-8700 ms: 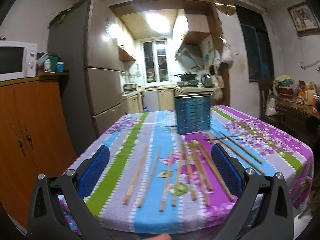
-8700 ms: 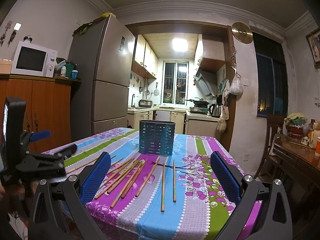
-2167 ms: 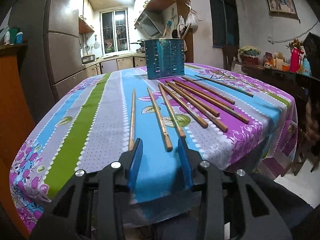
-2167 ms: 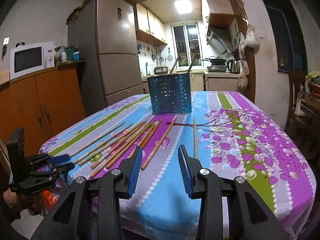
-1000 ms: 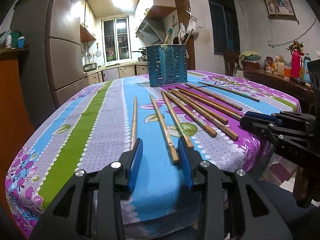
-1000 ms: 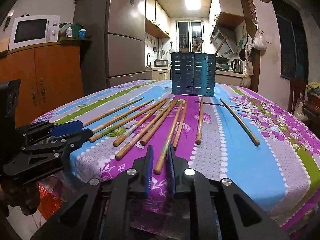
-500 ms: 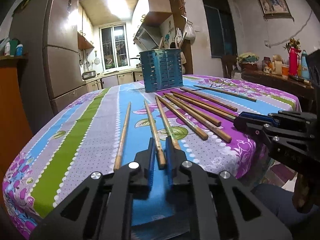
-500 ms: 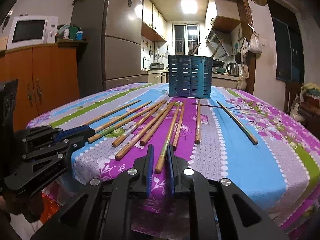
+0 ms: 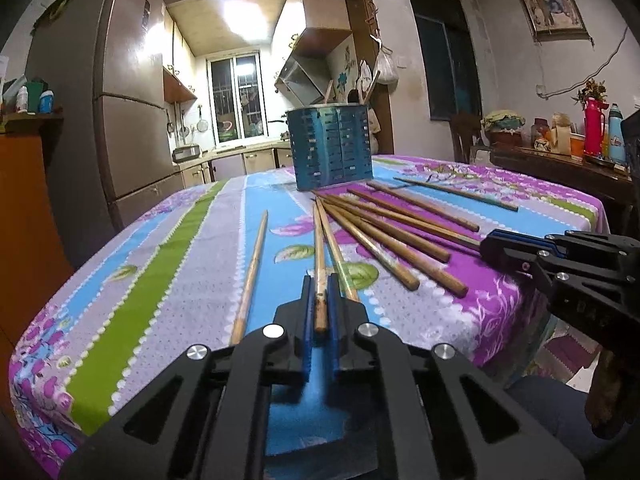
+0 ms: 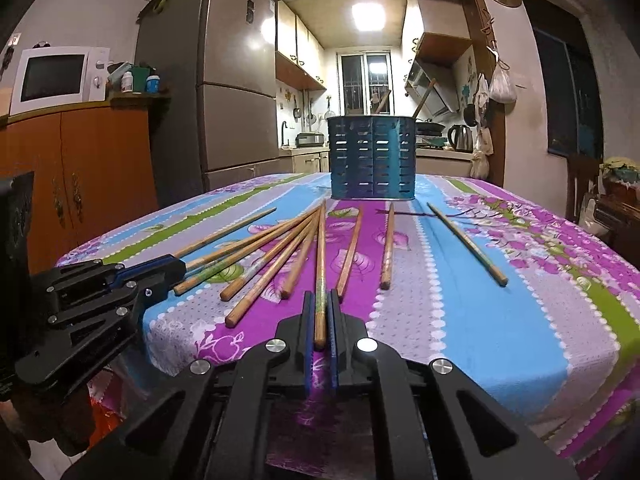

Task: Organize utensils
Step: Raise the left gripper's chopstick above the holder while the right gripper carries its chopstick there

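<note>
Your left gripper [image 9: 320, 300] is clenched on the near end of one wooden chopstick [image 9: 319, 264], its jaws having just closed on it, and your right gripper [image 10: 320, 312] likewise pinches the near end of another chopstick [image 10: 320, 264]; both sticks are taken by the butt at the table's near edge, probably so each can be lifted and tipped into the blue slotted holder [image 10: 372, 158]. The holder stands upright at the far end of the striped tablecloth [image 10: 500, 328], a few sticks already showing above its rim. The remaining chopsticks [image 9: 384, 240] fan across the cloth between you and it, one lying just beside your left-hand stick, so lift clear before swinging forward.
</note>
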Available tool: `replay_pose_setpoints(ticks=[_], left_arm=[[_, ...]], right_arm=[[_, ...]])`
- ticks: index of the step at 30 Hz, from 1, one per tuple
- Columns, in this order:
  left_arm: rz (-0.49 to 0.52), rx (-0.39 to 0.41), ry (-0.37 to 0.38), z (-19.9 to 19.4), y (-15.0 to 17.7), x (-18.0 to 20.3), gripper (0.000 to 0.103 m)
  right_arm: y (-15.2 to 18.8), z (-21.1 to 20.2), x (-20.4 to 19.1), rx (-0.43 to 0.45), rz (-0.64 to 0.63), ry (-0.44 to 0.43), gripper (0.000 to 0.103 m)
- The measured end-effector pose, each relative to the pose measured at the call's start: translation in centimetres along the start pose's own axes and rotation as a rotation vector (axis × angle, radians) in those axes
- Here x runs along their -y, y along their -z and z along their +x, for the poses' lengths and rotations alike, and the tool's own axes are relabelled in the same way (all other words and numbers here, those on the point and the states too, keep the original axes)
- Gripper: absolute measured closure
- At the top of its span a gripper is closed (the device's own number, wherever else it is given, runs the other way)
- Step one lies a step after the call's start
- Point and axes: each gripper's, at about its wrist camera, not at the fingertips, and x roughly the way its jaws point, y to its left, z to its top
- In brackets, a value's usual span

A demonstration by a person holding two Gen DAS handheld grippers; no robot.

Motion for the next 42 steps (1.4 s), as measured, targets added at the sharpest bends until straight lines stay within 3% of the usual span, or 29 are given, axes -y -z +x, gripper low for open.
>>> replay_pose_setpoints(ticks=[9, 16, 22, 29, 42], left_arm=[[-0.011, 0.128, -0.008, -3.0, -4.6, -1.0, 0.098], [-0.024, 0.229, 0.016, -3.2, -10.2, -2.7, 0.098], [-0.039, 0.226, 0.053, -0.3, -16.2, -4.7, 0.098], [-0.070, 0.207, 0.086, 1.8, -20.2, -6.0, 0.098], [-0.104, 0.263, 0.119, 4.0, -27.2, -6.0, 0.098]], right_arm=[[-5.4, -4.6, 0.6, 0.136, -0.059, 0.024, 0.096], [-11.7, -5.9, 1.3, 0.258, -0.122, -0.030, 0.096], [-17.5, -2.8, 3.5, 0.234, -0.098, -0.096, 0.096], [-22.2, 1.2, 5.2, 0.169, -0.069, -0.128, 0.096], [-30.1, 3.0, 6.7, 0.162, -0.072, -0.148, 0.096]])
